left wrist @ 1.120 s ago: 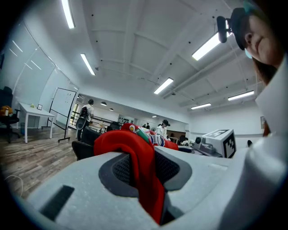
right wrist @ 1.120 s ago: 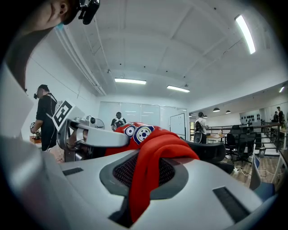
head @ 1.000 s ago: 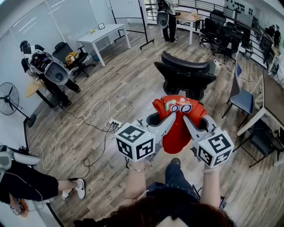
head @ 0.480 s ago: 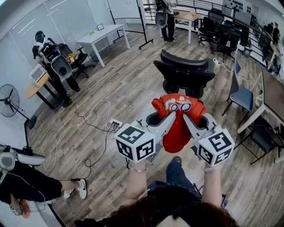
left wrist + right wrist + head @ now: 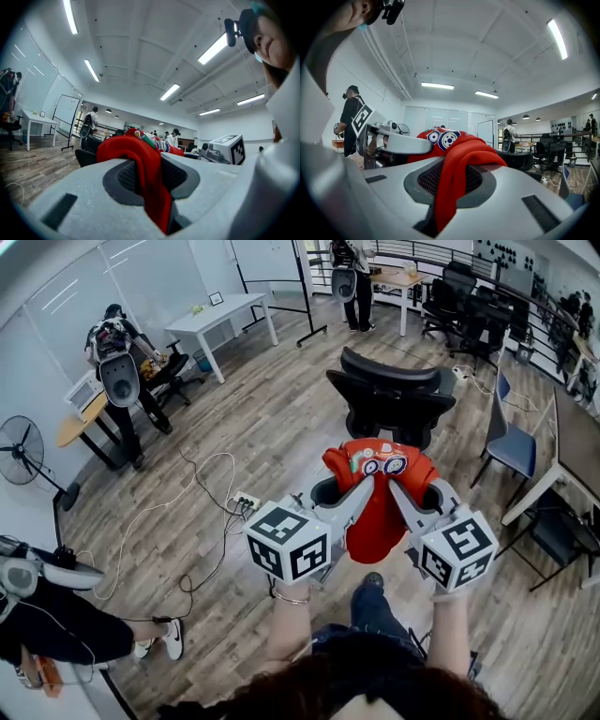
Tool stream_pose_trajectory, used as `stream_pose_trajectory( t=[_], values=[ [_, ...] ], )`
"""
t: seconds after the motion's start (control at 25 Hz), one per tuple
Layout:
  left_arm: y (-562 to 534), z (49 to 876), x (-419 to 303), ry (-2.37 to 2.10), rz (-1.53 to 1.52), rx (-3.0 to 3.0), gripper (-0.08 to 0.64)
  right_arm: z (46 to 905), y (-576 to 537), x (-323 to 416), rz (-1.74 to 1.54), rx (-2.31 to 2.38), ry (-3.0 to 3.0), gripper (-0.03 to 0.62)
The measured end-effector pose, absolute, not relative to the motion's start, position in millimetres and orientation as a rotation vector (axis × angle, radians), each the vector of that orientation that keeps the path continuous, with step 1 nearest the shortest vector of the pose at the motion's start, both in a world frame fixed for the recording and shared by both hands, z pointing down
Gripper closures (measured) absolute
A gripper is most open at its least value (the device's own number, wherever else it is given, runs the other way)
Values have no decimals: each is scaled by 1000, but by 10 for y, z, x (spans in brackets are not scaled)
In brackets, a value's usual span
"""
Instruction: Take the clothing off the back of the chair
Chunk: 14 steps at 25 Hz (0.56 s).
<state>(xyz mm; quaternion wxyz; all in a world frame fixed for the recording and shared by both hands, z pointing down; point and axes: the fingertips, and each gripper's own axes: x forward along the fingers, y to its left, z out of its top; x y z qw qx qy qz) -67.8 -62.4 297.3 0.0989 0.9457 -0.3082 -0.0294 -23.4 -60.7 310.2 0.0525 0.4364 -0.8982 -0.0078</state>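
Left gripper (image 5: 360,487): jaws closed tight on a fold of the red garment (image 5: 377,514), and the cloth spills out from between the dark mesh pads (image 5: 125,177) and drapes over the near jaw. Right gripper (image 5: 400,490): same story, jaws pinched on another fold of that red fabric, which is bunched over the top and trails down through the gap. Both grippers point level, side by side, fingertips angled in toward each other, and the garment hangs between and below them in mid-air in front of the person. Round blue-and-white emblems show on its upper edge. Whether it's a shirt or a jacket, I can't quite tell from here. Just beyond it, clear of the cloth, stands the black office chair (image 5: 394,390) on the wooden floor (image 5: 272,418). A white power strip (image 5: 246,502) with its cable lies on the boards to the left. Further out: a blue chair (image 5: 514,452) at a table on the right, a white table (image 5: 221,313) at the back left, and a standing fan (image 5: 19,450) on the far left.
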Motion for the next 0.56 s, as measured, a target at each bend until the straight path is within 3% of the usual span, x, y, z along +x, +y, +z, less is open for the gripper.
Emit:
stream_pose_trajectory(
  t=[0.56],
  values=[
    [-487, 3080, -686, -942, -104, 2781, 468, 3205, -492, -240, -19, 1298, -2748, 543]
  ],
)
